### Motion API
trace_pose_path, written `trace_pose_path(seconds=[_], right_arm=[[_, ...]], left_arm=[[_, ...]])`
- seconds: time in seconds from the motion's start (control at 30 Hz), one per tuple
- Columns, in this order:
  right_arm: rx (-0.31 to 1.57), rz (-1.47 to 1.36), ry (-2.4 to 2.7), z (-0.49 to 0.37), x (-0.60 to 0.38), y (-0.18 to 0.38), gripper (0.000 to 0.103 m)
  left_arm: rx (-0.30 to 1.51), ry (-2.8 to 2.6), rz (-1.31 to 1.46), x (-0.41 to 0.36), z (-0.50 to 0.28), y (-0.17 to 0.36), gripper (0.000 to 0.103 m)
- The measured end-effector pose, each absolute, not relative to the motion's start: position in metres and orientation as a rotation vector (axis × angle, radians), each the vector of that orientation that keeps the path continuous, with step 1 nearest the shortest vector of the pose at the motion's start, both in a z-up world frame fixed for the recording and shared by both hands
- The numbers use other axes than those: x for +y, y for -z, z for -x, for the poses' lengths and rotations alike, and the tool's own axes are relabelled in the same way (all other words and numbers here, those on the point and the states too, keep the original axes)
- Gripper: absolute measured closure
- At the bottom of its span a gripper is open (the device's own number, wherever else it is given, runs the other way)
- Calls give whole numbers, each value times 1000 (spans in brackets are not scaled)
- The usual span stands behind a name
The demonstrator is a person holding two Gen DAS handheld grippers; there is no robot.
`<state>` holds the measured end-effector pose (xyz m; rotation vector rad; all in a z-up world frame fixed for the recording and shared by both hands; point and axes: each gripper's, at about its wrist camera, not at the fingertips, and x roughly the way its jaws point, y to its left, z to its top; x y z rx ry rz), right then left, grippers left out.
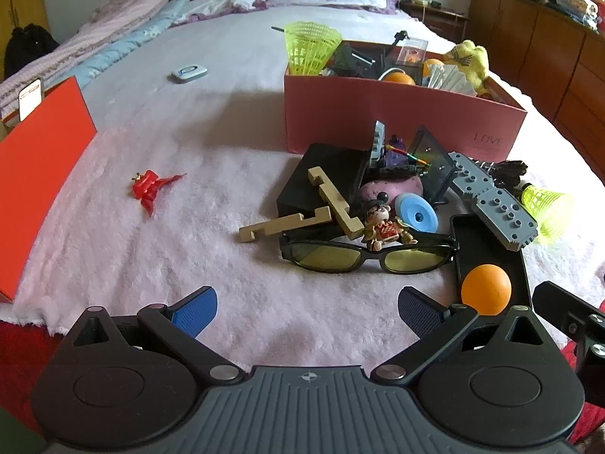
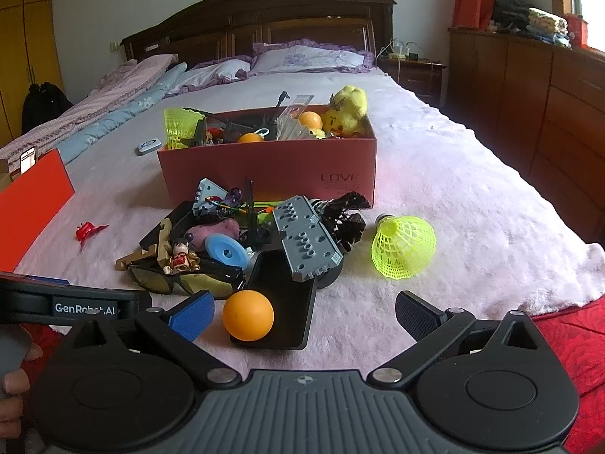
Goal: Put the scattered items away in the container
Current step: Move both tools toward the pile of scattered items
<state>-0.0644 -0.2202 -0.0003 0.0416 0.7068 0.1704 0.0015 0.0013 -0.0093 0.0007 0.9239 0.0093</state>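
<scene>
A pink box (image 1: 397, 113) (image 2: 272, 170) stands on the bed, partly filled with toys. In front of it lies a pile: black sunglasses (image 1: 363, 257) (image 2: 185, 282), a small doll figure (image 1: 382, 223) (image 2: 181, 255), a blue disc (image 1: 416, 213) (image 2: 227, 251), wooden pieces (image 1: 329, 200), grey studded plates (image 1: 495, 200) (image 2: 306, 238), and an orange ball (image 1: 486, 289) (image 2: 247, 314) on a black tray (image 2: 287, 302). A yellow shuttlecock (image 2: 402, 251) (image 1: 544, 204) lies to the right. A red toy (image 1: 149, 187) (image 2: 87, 230) lies apart on the left. My left gripper (image 1: 306, 310) and right gripper (image 2: 304, 316) are both open, empty, short of the pile.
A red lid (image 1: 41, 178) (image 2: 30, 208) leans at the left edge. A small grey device (image 1: 189, 72) (image 2: 149, 146) lies farther up the bed. Pillows and folded quilts sit near the headboard. A wooden dresser (image 2: 548, 113) runs along the right. A hand (image 2: 11, 386) holds the left gripper.
</scene>
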Motion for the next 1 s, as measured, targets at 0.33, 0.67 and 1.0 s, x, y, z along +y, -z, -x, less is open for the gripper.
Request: trace_pose_path(seconds=[0.33,0.67,1.0], right_arm=[[714,-37,-166,66,-220,2,0],[735,-38,-164,63,-220,6,0],[756,-39,-165,60,-219,12,0]], left_arm=[[925,-17,15,5,-2,11,0],[938,-26,15,6,-4,16,0],[952,-31,14,8,-7,21,0]])
